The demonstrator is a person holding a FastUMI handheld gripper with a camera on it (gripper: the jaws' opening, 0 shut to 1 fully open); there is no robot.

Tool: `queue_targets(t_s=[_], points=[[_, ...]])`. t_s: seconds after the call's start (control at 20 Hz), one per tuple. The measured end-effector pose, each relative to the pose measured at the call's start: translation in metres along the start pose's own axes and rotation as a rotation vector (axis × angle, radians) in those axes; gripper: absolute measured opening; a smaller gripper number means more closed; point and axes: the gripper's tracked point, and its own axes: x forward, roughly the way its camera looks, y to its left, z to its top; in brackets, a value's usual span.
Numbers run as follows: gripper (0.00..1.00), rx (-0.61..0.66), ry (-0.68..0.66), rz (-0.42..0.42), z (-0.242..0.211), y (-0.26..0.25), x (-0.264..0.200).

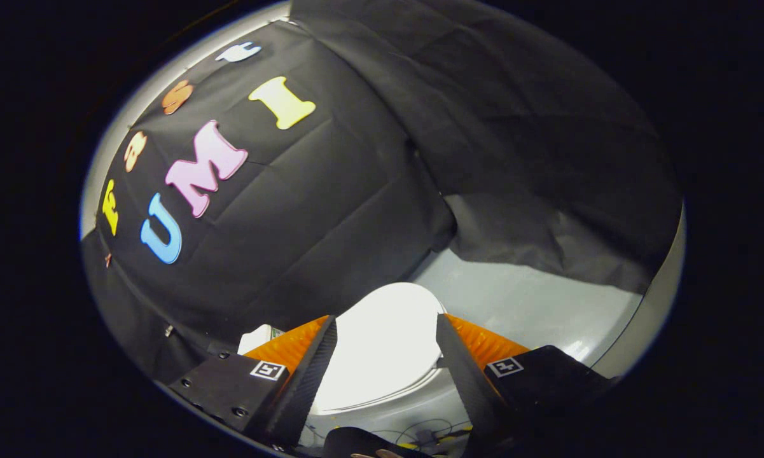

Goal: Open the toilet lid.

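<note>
Gripper view: looks down past the two-finger gripper (387, 331) onto a glossy white oval toilet lid (382, 356), lying closed and flat on the white toilet bowl (388, 416), brightly lit and almost washed out. Fingers (315, 366) spread wide, one on the left flank of the lid and one on the right, with the lid framed in the gap between them and reaching a little beyond their tips; pinching nothing, and contact with the lid cannot be told. Ribbed pads on the outer faces of both fingers, and a small square black-and-white marker tag (268, 369) on the left finger block, with a matching one on the right block. Just left of the left finger, a small white object with a green edge (264, 335), partly hidden, kind unclear. Under the near rim of the bowl, a tangle of thin dark wires with a bit of yellow (429, 436), too small to read further. Beyond and right of the lid, a pale grey smooth floor (534, 305), bare and slightly shiny. Far behind, draped black cloth booth wall (331, 210), creased in folds, with a second sheet of black cloth (534, 152) hanging over the right side and its loose lower hem resting on the grey floor.
</note>
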Motion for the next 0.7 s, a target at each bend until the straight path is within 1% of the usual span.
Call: queue_targets(t_s=[0.25,0.55,0.6,0.7], points=[[0.99,0.147,0.11,-0.067,-0.031,-0.056,0.036],[0.98,0.309,0.293,-0.119,-0.089,-0.118,0.088],[0.98,0.327,0.313,-0.124,-0.096,-0.124,0.094],[0.98,0.378,0.339,-0.104,-0.107,-0.128,0.104]])
